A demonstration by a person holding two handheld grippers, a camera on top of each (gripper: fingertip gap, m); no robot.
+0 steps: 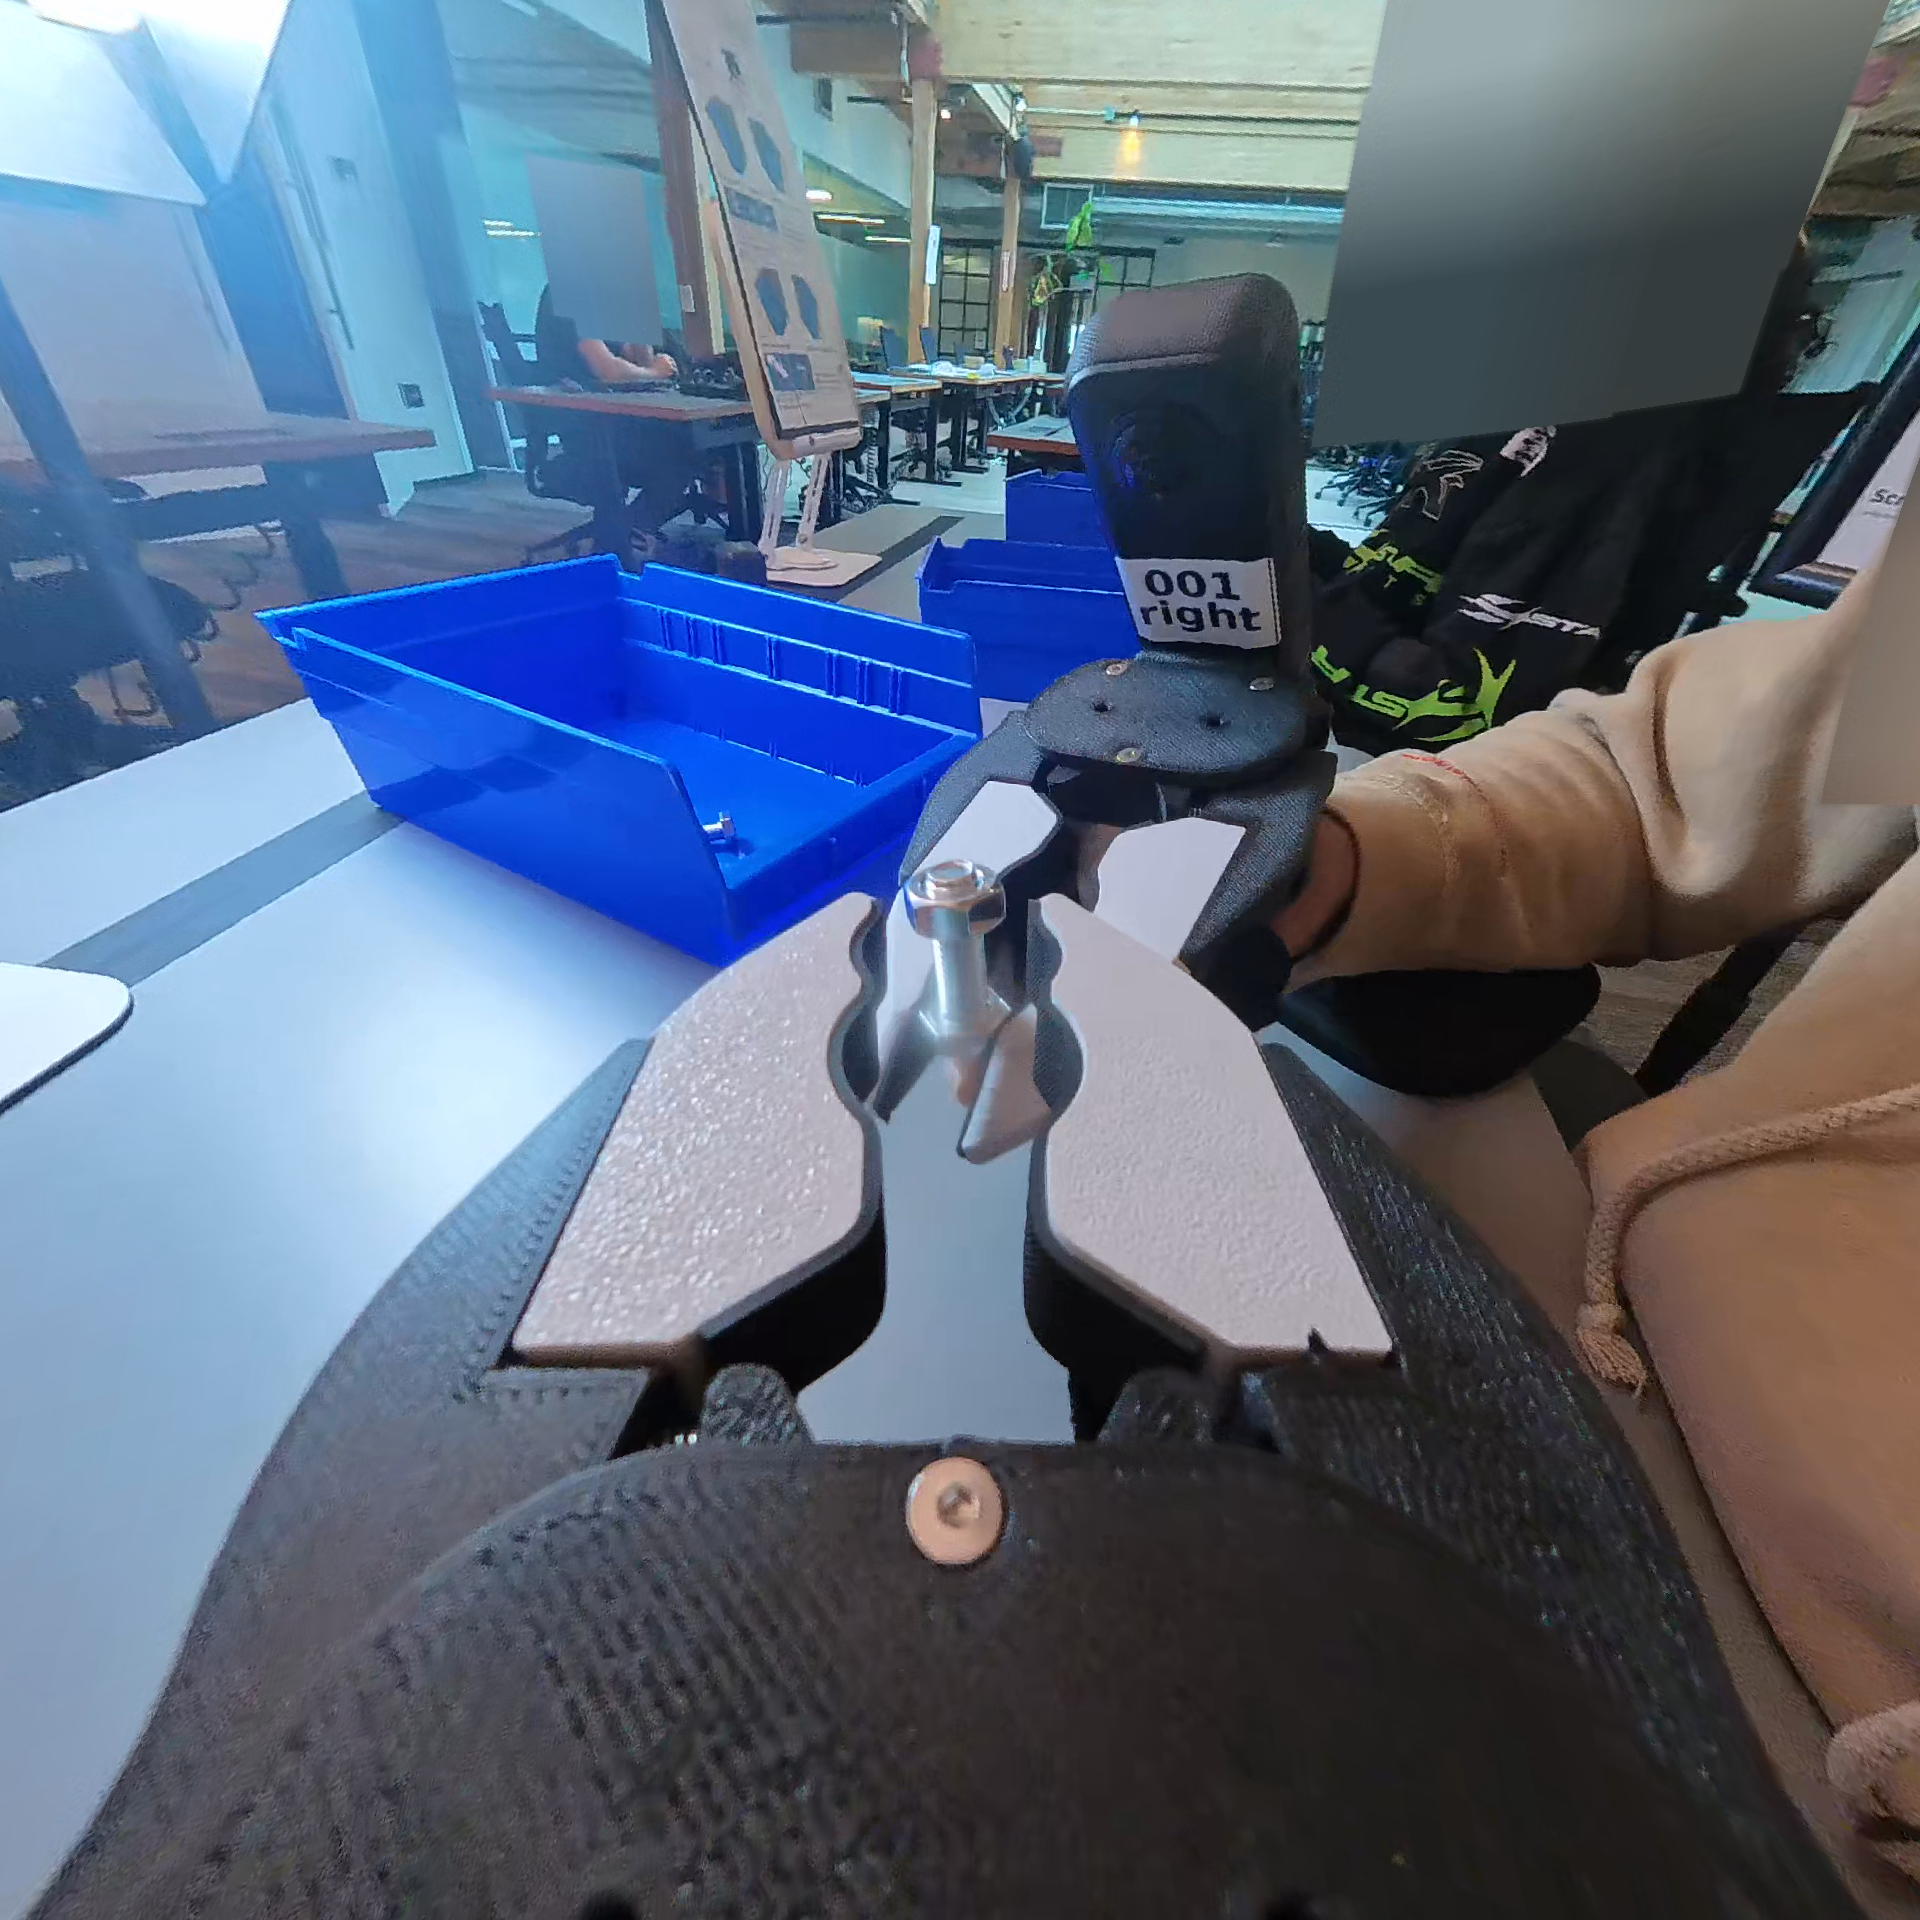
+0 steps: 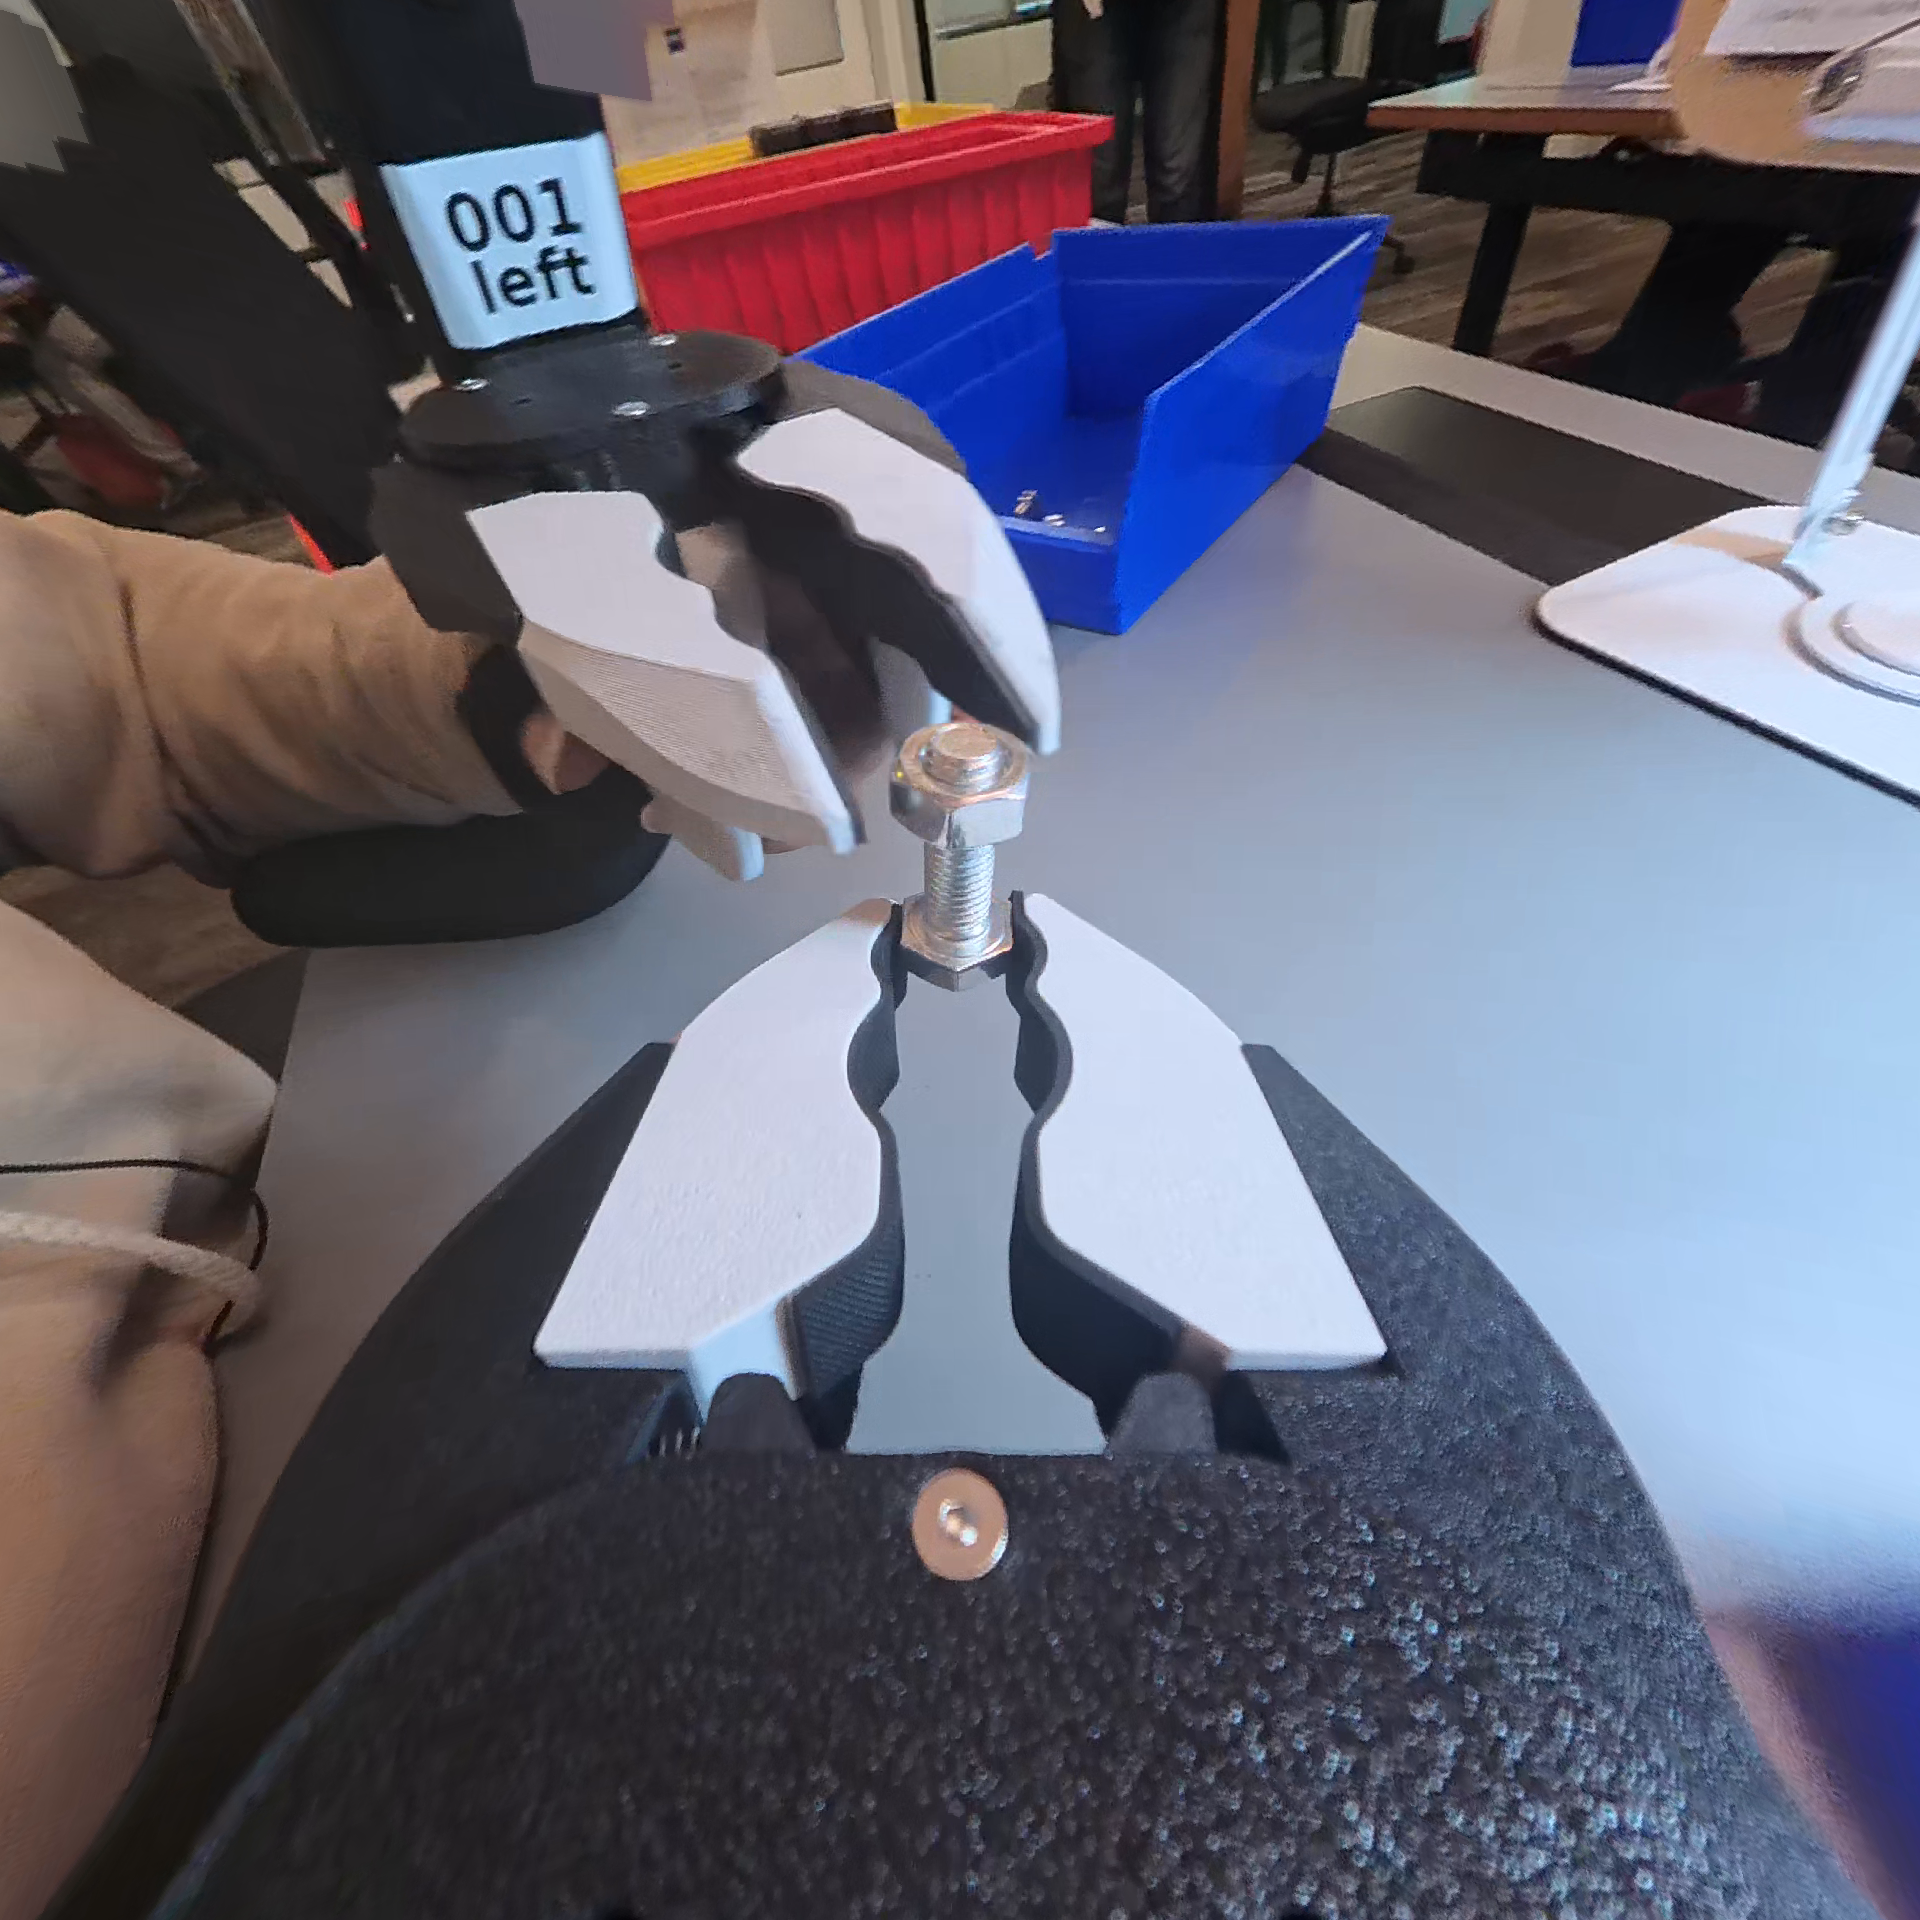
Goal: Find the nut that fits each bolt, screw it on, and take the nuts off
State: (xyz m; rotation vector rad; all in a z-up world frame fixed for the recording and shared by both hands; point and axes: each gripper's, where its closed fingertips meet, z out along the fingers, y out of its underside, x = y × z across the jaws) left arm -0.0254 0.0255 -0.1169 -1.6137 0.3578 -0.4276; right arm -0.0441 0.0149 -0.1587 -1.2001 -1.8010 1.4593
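Bolt (image 2: 958,883), silver steel, hex-headed, threaded shank, one item, held in the air above the pale grey table (image 2: 1351,831). Carried by the right tongs (image 2: 956,940), which are clenched on its hexagonal head; the shank stands clear of the tips so the thread is reachable. Nut (image 2: 961,795), silver steel, hexagonal, sits at the far end of the shank, with the shank's tip showing through it. Left tongs (image 2: 883,769), white-faced on black, are released and hold nothing; their tips lie just beside the nut, one on either side, apparently placed to grip and turn it. Long axis: along the right tongs' fingers, head nearest that tool and the threaded end pointing away, roughly level and aimed toward the left tongs. In the left wrist view the bolt (image 1: 951,987) appears between that tool's own tips with the nut (image 1: 951,899) farthest off. Blue plastic open-fronted bin (image 1: 623,727), on the table beyond, holds a few further small silver fasteners. White flat stand base (image 2: 1714,613) rests at the table's right.
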